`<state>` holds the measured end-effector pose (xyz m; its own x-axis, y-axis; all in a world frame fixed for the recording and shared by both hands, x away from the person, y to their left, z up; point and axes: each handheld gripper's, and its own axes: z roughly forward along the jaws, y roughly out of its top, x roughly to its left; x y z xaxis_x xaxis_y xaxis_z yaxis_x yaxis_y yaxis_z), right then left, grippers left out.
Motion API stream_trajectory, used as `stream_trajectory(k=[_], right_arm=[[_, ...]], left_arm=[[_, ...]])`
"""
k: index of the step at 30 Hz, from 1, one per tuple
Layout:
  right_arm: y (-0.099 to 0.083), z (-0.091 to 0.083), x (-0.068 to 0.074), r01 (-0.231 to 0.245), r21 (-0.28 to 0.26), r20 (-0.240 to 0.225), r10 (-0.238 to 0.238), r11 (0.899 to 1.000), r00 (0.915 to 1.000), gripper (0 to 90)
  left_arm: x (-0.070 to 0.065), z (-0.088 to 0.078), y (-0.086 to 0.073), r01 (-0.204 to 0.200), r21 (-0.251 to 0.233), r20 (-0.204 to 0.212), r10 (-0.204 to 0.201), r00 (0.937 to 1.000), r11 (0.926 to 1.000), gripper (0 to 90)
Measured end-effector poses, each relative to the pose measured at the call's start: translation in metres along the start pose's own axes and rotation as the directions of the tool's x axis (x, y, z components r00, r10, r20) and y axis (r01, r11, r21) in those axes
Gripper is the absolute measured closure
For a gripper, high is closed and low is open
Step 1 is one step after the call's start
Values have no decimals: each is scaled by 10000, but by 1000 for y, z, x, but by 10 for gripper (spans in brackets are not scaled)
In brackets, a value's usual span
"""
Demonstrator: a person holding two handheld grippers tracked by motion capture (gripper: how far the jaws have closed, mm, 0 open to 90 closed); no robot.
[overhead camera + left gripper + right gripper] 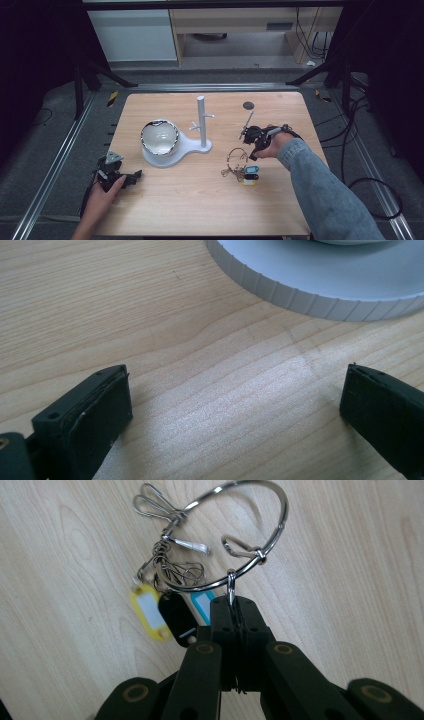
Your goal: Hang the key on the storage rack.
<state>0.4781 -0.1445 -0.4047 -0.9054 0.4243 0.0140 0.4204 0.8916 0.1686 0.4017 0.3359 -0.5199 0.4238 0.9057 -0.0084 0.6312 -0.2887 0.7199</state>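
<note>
my right gripper (235, 605) is clenched on a small ring of the key ring (235, 535), probably because that loop is the easiest part to pinch. in the high view the bunch lies right of centre on the table (200, 200), below the white peg stand (201, 122), perhaps where it's meant to hang. it's a big wire hoop with clips and yellow, black and blue tags (150, 612). my left gripper (235, 405), released with jaws wide, rests at lower left near the stand's base (320, 290), out of the way.
</note>
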Motion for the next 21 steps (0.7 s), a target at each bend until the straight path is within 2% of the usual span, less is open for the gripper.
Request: stream_trajectory(k=[4,7,11,21], right_arm=[[4,-10,-1,-86,-31,-13,86,10000,10000,884],[7,-22,-1,-164,133,60,163,9998,9998,884],[9,-24,-2,-255,374,65,253,9990,9997,884],[13,-37,-5,-351,394,175,344,9986,9993,884]], left_arm=[[0,0,0,5,-4,0,-5,10000,10000,0],[0,0,0,1,2,-5,-1,10000,10000,0],[0,0,0,-48,2,-12,48,10000,10000,0],[0,0,0,-2,-12,-6,2,10000,10000,0]])
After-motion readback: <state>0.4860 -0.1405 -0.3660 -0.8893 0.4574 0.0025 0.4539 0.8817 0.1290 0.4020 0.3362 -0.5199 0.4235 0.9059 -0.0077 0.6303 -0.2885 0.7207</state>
